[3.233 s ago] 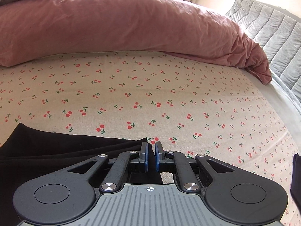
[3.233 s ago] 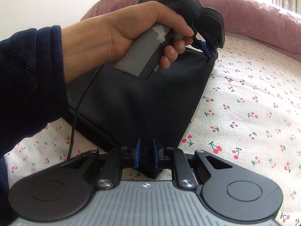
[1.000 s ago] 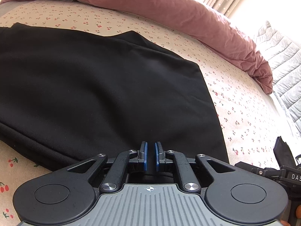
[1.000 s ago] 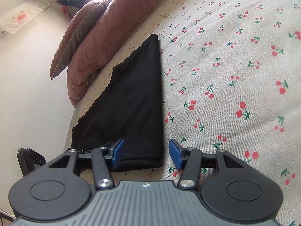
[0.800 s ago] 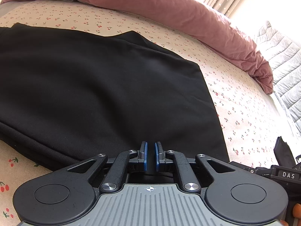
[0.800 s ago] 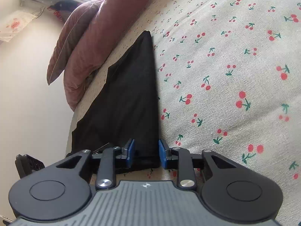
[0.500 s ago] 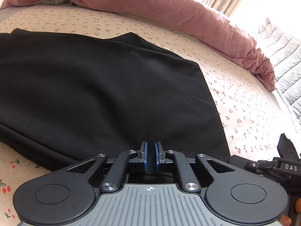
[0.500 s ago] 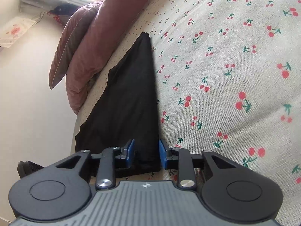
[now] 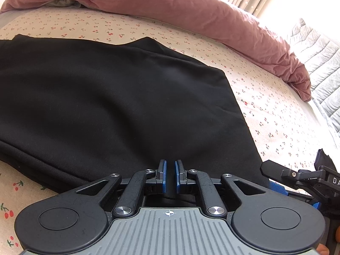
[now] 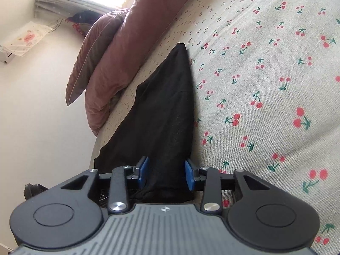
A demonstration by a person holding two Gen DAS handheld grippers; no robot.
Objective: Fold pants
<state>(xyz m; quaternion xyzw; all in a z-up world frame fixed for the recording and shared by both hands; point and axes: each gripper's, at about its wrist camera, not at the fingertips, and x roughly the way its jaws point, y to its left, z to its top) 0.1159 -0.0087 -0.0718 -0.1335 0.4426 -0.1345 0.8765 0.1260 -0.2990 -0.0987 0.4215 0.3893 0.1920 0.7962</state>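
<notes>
1. The pants (image 9: 119,97), black and folded into a broad flat panel, lie on the cherry-print bedsheet (image 9: 274,114) and fill most of my left wrist view, from the left edge across to a slanted edge on the right.
2. In that view my left gripper (image 9: 169,176) sits at the near edge of the pants. Its blue pads (image 9: 163,177) are drawn almost together, with a thin fold of the black fabric pinched between them.
3. Beyond the pants, a rumpled pink duvet (image 9: 191,8) runs along the far side of the bed, and a grey quilted cover (image 9: 318,51) shows at the far right.
4. At the near right of the same view, part of my right gripper (image 9: 297,178) pokes in, just beside the near right corner of the pants.
5. In my right wrist view the pants (image 10: 161,114) appear as a narrow dark wedge stretching away from me, tapering to a point at the far end, with the bedsheet (image 10: 276,85) spreading out on the right.
6. My right gripper (image 10: 166,175) straddles the near corner of the pants. Its blue pads (image 10: 189,177) stand apart on either side of the cloth, and I cannot tell whether they touch it.
7. To the left, the pink duvet (image 10: 119,53) lies along the bed's edge with a pillow (image 10: 85,68) beside it, against a pale wall (image 10: 31,116).
</notes>
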